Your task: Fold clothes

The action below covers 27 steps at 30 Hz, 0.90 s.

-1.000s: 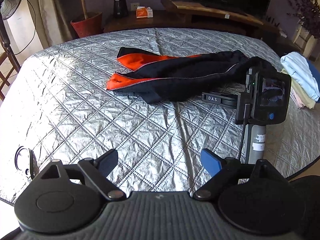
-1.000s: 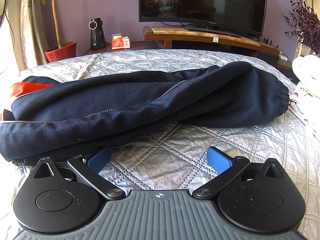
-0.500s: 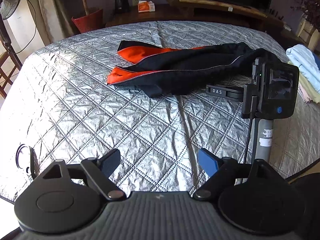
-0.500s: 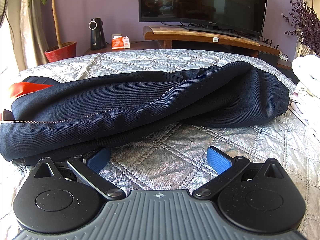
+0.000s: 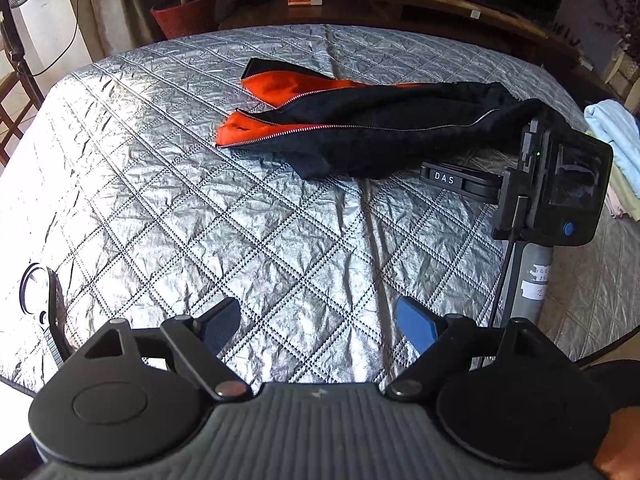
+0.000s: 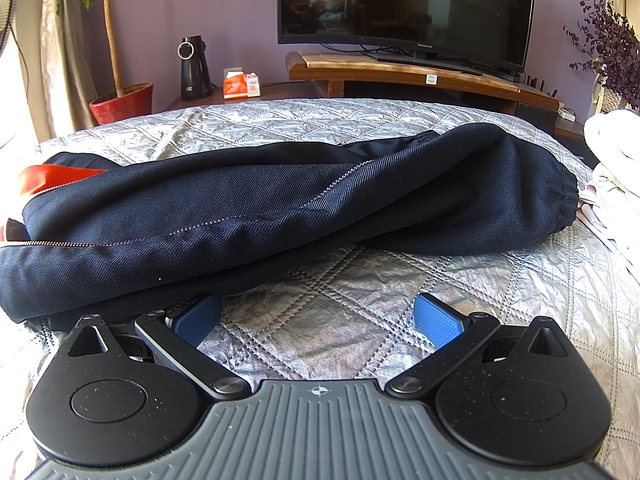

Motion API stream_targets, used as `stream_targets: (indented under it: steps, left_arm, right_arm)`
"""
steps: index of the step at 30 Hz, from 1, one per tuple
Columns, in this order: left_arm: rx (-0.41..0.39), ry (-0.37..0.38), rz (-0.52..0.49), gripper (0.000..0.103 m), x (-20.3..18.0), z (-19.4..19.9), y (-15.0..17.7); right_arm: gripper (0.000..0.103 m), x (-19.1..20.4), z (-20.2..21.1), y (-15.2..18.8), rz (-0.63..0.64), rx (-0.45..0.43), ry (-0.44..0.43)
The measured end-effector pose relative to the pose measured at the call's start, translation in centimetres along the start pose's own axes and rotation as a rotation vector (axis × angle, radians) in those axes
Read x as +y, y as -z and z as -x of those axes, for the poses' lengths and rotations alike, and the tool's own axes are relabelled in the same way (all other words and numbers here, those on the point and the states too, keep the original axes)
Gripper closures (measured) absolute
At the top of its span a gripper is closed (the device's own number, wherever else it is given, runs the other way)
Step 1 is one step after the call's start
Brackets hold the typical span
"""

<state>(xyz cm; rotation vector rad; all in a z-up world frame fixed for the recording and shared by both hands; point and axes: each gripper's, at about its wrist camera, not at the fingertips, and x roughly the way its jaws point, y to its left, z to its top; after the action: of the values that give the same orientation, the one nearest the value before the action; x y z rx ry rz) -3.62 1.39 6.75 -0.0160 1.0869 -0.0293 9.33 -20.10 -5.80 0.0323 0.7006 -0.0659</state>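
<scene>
A dark navy jacket point(image 5: 380, 128) with an orange lining and a silver zip lies crumpled across the far middle of the silver quilted cover point(image 5: 200, 200). My left gripper point(image 5: 320, 320) hovers open over bare quilt near the front edge, well short of the jacket. In the right wrist view the jacket point(image 6: 280, 200) fills the middle. My right gripper point(image 6: 318, 312) stands open just in front of its near edge, the left fingertip point(image 6: 200, 312) close under the fabric, nothing between the pads. The right gripper's body point(image 5: 552, 188) shows at the jacket's right end.
A stack of folded pale clothes point(image 5: 612, 136) sits at the right edge, also visible as folded clothes point(image 6: 612, 168). Beyond the cover stand a TV point(image 6: 404, 4) on a wooden stand, a red plant pot point(image 6: 120, 100) and a black kettle point(image 6: 196, 64).
My left gripper has tipped slightly further downward, so the jacket sits higher in its view. The right gripper and the jacket have not moved.
</scene>
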Motion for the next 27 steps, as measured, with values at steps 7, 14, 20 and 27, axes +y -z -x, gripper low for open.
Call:
stream_targets:
  steps: [7,14,20,27]
  left_arm:
    - [0.020,-0.018,0.019,0.020,0.5,-0.5,-0.3]
    - [0.020,-0.047,0.051,0.017,1.7,-1.3,-2.2]
    - [0.019,-0.084,0.097,0.017,4.1,-2.5,-4.7]
    - [-0.002,-0.102,0.141,0.017,6.1,-2.8,-7.0]
  right_arm:
    - [0.000,0.0,0.0,0.0,0.000,0.000,0.000]
    - [0.000,0.0,0.0,0.0,0.000,0.000,0.000]
    - [0.000,0.1,-0.3,-0.2,0.005,0.001,-0.005]
    - [0.001,-1.4,0.9,-0.7,0.052,0.091,-0.086]
